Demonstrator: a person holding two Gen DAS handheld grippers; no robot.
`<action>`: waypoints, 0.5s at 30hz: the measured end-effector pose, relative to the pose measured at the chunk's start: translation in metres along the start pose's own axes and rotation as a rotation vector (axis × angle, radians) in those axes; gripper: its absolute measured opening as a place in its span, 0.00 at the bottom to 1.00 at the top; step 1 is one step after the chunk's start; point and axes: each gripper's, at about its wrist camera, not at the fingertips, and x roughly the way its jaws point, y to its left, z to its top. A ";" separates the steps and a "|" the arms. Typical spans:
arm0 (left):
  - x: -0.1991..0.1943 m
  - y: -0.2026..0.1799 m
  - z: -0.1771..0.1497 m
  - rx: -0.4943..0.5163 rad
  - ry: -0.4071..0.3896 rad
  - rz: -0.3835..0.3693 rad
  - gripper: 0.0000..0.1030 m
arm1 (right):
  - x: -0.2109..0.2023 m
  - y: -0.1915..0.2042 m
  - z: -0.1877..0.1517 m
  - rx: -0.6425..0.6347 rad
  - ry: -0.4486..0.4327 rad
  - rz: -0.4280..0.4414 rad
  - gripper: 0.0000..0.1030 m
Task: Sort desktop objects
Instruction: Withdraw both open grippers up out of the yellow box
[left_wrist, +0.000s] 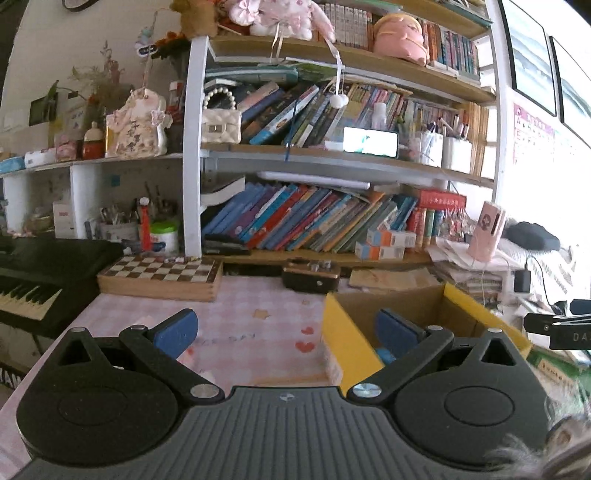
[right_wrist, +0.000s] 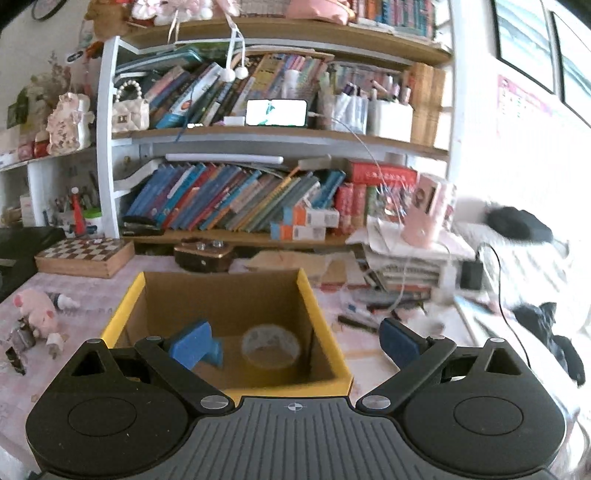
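Over the yellow cardboard box (right_wrist: 229, 317): right hand-held gripper (right_wrist: 295, 341) wide, empty; tape roll (right_wrist: 270, 346) inside. Left hand-held gripper (left_wrist: 286, 332) likewise wide, empty. We should fetch the pink pig toy (right_wrist: 37, 308) from the tabletop (right_wrist: 92, 295) next, gripping squarely.

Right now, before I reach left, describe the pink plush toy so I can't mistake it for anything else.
Start at the yellow-edged cardboard box in the middle of the pink desk cover, then look to its left in the right wrist view. The pink plush pig lies on the cloth there, in front of the wooden chessboard box. It is the only soft, rounded pink thing among the small dark bits beside it.
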 end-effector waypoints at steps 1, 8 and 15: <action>-0.003 0.003 -0.003 0.003 0.008 -0.003 1.00 | -0.004 0.004 -0.005 0.007 0.007 -0.010 0.96; -0.027 0.029 -0.034 0.012 0.084 -0.043 1.00 | -0.033 0.033 -0.038 0.082 0.071 -0.066 0.96; -0.046 0.051 -0.056 0.019 0.149 -0.075 1.00 | -0.058 0.068 -0.068 0.134 0.143 -0.088 0.96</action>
